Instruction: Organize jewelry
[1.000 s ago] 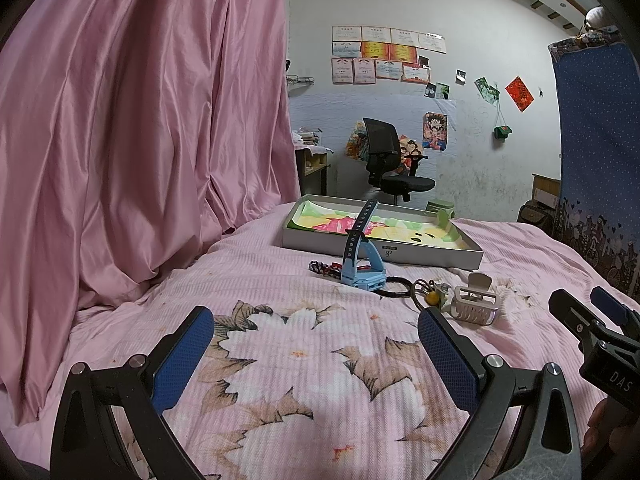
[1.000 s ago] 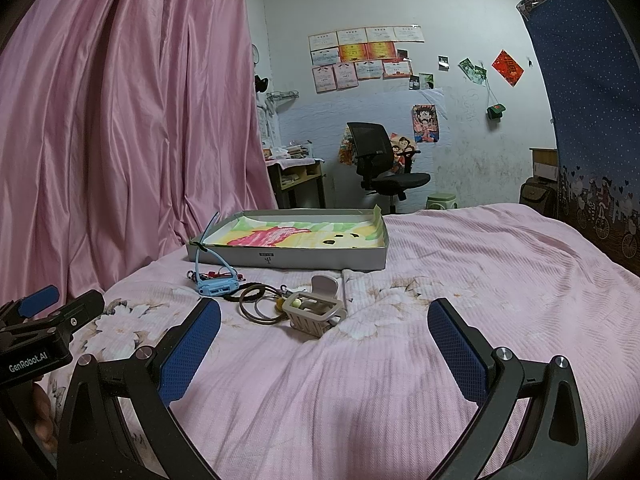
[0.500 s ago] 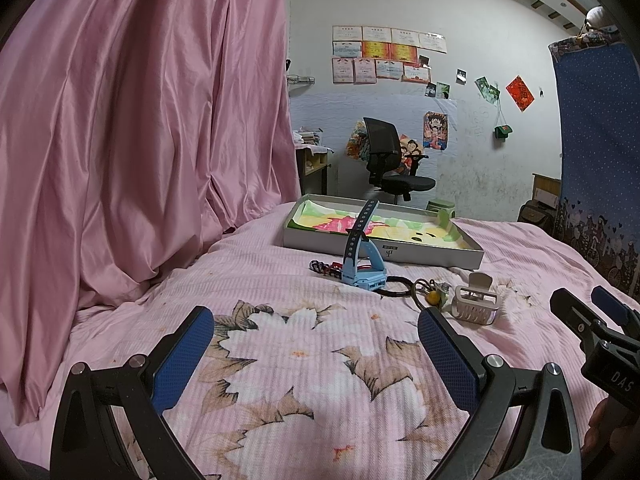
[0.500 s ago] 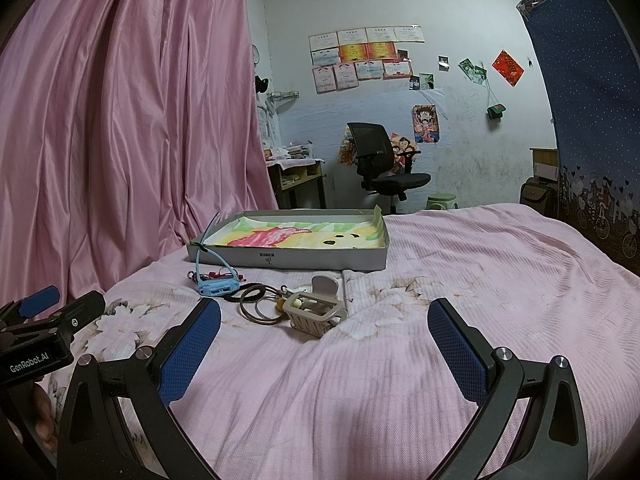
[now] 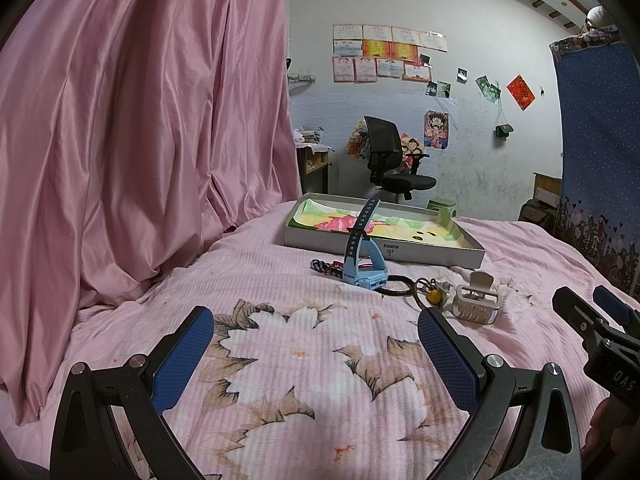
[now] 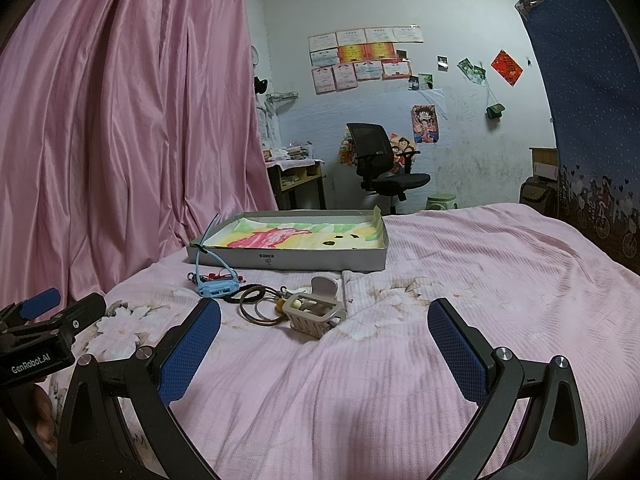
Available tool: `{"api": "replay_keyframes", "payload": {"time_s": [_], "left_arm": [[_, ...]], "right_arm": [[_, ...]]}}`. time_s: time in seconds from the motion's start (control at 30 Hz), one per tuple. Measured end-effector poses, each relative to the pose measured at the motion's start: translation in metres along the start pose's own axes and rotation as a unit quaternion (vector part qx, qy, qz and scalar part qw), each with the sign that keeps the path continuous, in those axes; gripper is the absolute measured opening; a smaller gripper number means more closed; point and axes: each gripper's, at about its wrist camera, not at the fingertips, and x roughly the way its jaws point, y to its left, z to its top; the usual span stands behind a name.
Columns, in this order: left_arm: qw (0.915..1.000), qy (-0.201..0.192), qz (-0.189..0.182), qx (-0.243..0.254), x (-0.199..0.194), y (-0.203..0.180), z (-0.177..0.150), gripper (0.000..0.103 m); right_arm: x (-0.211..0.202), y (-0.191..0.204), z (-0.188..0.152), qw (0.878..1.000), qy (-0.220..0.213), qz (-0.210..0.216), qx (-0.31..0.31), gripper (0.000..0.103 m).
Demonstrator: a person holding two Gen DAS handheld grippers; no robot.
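Observation:
On the pink bed lies a small heap of accessories: a light blue watch (image 5: pixel 366 270) (image 6: pixel 214 286) with its strap standing up, a braided bracelet (image 5: pixel 324 267), dark cord loops (image 5: pixel 400 286) (image 6: pixel 256 304) with a yellow bead, and a beige hair claw clip (image 5: pixel 476 300) (image 6: pixel 314 312). Behind them stands a shallow grey box (image 5: pixel 380 246) (image 6: pixel 280 258) lined with coloured paper. My left gripper (image 5: pixel 316 356) is open, well short of the heap. My right gripper (image 6: pixel 324 354) is open too, just in front of the clip. Neither holds anything.
A pink curtain (image 5: pixel 140 140) hangs along the left side of the bed. The flowered sheet (image 5: pixel 304 360) spreads under both grippers. Beyond the bed stand a black office chair (image 5: pixel 390 164), a desk (image 6: pixel 296 176) and a blue hanging cloth (image 5: pixel 600 140) at the right.

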Motion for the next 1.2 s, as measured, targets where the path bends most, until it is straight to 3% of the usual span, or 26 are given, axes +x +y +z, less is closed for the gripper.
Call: {"api": "replay_keyframes", "payload": {"time_s": [0.2, 0.47, 0.73, 1.03, 1.1, 1.2], "left_arm": [[0.9997, 0.012, -0.011, -0.016, 0.002, 0.007, 0.002, 0.103], [0.9954, 0.077, -0.039, -0.042, 0.035, 0.010, 0.022, 0.103], [0.9877, 0.131, -0.081, -0.028, 0.093, 0.006, 0.049, 0.103], [0.9746, 0.188, -0.122, 0.003, 0.157, -0.003, 0.049, 0.103], [0.9703, 0.203, -0.132, 0.000, 0.171, -0.003, 0.047, 0.103], [0.9644, 0.220, -0.146, -0.011, 0.187, -0.001, 0.045, 0.102]], "right_arm": [[0.001, -0.001, 0.002, 1.000, 0.011, -0.002, -0.002, 0.102], [0.030, -0.009, 0.032, 0.998, 0.054, 0.001, -0.024, 0.102], [0.084, -0.009, 0.040, 0.991, 0.116, 0.049, -0.043, 0.102], [0.137, -0.013, 0.028, 0.977, 0.192, 0.090, -0.025, 0.101], [0.146, -0.011, 0.024, 0.974, 0.202, 0.101, -0.023, 0.099], [0.158, -0.009, 0.019, 0.969, 0.221, 0.108, -0.021, 0.084]]}}
